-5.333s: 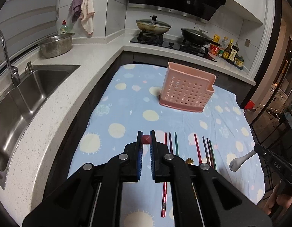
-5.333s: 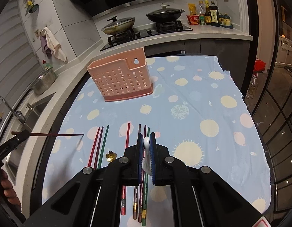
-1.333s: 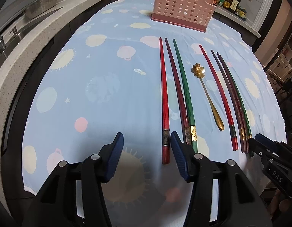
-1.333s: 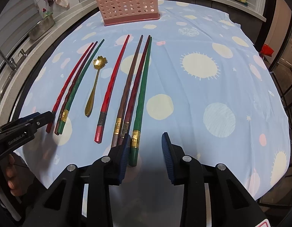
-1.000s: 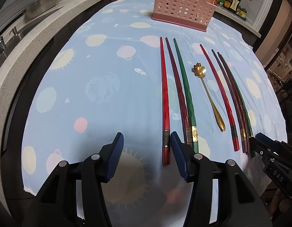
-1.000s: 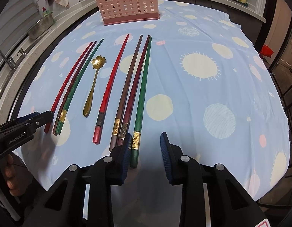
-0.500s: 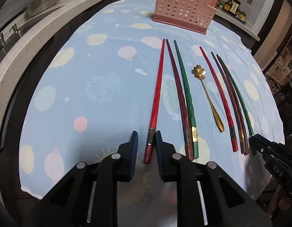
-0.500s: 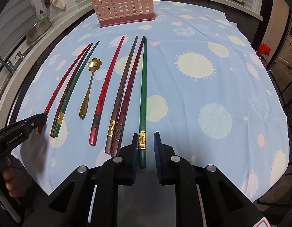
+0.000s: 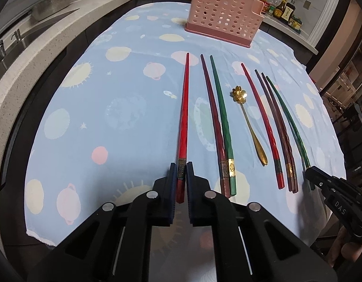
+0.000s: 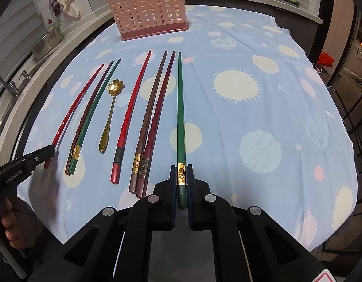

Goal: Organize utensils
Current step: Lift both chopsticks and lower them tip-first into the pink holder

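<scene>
My left gripper is shut on the thick end of a red chopstick, the leftmost of the row on the blue cloth. My right gripper is shut on the thick end of a green chopstick, the rightmost of the row. Between them lie several more chopsticks, red, dark red, brown and green, and a gold flower-headed spoon, also in the right wrist view. A pink perforated utensil holder stands at the far end of the cloth; the right wrist view shows a utensil in it.
The blue patterned cloth covers the table. A counter with a sink and a steel bowl runs along the left. A stove with pans and sauce bottles lies behind the holder.
Both grippers went from open to shut on chopstick ends. The red chopstick swung away from its neighbours on the left, and the green one on the right straightened apart from the brown pair.
</scene>
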Available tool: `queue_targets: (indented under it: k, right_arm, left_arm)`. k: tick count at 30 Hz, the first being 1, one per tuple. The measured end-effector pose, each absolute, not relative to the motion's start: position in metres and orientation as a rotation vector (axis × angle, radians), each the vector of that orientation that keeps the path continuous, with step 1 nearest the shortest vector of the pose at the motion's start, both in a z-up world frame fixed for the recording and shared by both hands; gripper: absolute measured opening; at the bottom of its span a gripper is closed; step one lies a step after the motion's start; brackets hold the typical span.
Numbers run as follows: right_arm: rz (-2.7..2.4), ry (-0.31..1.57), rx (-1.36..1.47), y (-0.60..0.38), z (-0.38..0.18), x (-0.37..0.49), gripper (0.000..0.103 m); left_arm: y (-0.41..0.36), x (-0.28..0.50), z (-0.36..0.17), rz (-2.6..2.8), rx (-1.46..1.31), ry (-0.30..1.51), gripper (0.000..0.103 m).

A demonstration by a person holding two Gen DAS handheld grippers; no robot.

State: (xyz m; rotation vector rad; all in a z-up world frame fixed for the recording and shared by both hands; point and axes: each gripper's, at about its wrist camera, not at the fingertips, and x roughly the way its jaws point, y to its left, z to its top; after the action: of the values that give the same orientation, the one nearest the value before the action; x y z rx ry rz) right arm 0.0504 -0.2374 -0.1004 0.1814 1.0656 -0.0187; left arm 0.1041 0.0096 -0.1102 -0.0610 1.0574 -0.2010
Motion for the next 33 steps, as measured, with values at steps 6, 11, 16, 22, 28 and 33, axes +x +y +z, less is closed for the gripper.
queue_targets:
  k: [6, 11, 16, 22, 28, 33]
  right_arm:
    - [-0.023, 1.005, 0.201, -0.243, -0.076, 0.049, 0.007]
    - [-0.029, 0.929, 0.223, -0.252, -0.045, 0.053, 0.007]
    - [-0.027, 0.847, 0.251, -0.263, -0.011, 0.062, 0.007]
    - [-0.029, 0.743, 0.250, -0.271, 0.030, 0.079, 0.007]
    - [-0.029, 0.668, 0.244, -0.280, 0.062, 0.104, 0.007]
    - [-0.022, 0.615, 0.248, -0.288, 0.083, 0.130, 0.007]
  left_arm:
    - [0.013, 0.105, -0.090, -0.203, -0.079, 1.019, 0.007]
    - [0.017, 0.109, -0.061, -0.208, -0.098, 0.954, 0.007]
    - [0.022, 0.118, -0.029, -0.212, -0.121, 0.881, 0.007]
    - [0.025, 0.135, 0.010, -0.208, -0.127, 0.788, 0.007]
    - [0.022, 0.159, 0.046, -0.219, -0.132, 0.707, 0.007]
    - [0.015, 0.184, 0.076, -0.233, -0.120, 0.641, 0.007]
